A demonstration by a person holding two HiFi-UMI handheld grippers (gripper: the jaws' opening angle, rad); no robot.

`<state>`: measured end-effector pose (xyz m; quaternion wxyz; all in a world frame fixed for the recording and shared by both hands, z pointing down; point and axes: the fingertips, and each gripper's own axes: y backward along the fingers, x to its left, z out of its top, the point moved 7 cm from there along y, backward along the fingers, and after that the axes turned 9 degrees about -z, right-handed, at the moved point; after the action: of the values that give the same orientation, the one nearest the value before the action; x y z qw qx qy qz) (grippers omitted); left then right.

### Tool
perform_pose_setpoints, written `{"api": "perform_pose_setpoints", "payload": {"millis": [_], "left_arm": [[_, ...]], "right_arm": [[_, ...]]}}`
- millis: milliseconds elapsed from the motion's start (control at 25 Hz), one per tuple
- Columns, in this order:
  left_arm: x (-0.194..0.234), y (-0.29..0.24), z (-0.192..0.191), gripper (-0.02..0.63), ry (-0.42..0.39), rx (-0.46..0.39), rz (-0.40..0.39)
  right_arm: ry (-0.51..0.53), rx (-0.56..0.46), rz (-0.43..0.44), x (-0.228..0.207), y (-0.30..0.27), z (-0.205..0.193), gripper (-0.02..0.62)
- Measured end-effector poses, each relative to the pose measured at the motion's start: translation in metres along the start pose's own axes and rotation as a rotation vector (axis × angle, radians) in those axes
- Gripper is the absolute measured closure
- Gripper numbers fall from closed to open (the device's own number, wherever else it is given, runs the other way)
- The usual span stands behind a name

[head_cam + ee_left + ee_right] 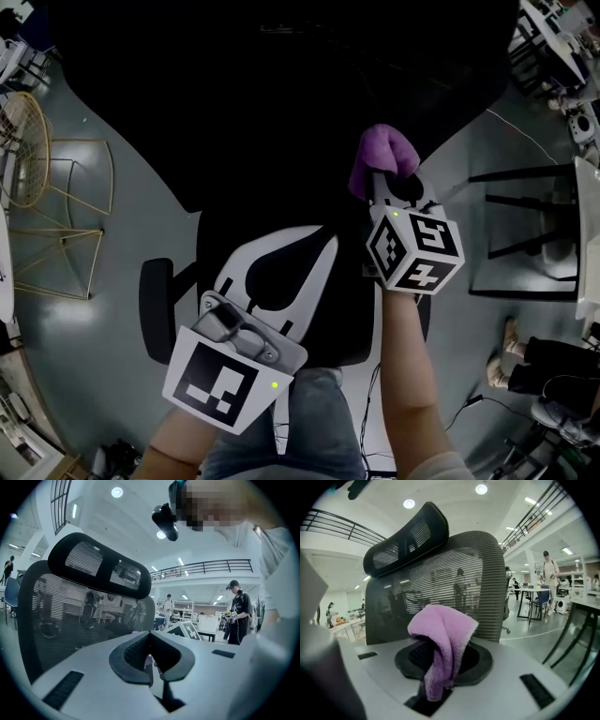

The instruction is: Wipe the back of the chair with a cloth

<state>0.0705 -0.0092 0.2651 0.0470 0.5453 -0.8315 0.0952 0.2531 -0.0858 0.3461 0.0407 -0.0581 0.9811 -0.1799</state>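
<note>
The black mesh chair back point(440, 588) with its headrest point(407, 540) stands upright just ahead of my right gripper point(440, 670). That gripper is shut on a purple cloth point(443, 634), which drapes over the jaws, a little short of the mesh. From the head view the cloth point(384, 155) sticks out of the right gripper point(380, 180) against the dark chair point(281, 103). My left gripper point(230, 323) is held lower, near my body. Its jaws are shut with nothing in them point(150, 645), and they face the chair back point(70, 620) and headrest point(98, 566).
A gold wire chair point(47, 187) stands at the left and a black-legged table point(525, 225) at the right. The chair's armrest point(155, 295) juts out left. A person's feet point(516, 352) and cables lie at lower right. People point(236, 613) stand further off in the hall.
</note>
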Motion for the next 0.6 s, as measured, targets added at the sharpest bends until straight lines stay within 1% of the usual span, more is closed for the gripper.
{"api": "perform_pose_setpoints", "payload": {"millis": [400,600], "left_arm": [[-0.015,-0.022,0.002,0.594,-0.003,0.003,-0.044],[-0.021,-0.027,0.002,0.594,-0.008,0.003,-0.052]], "right_arm": [[-0.013,0.010,-0.063,-0.039,0.010,-0.003,0.497],[-0.003,0.002,-0.077,-0.046,0.014,-0.003,0.497]]}}
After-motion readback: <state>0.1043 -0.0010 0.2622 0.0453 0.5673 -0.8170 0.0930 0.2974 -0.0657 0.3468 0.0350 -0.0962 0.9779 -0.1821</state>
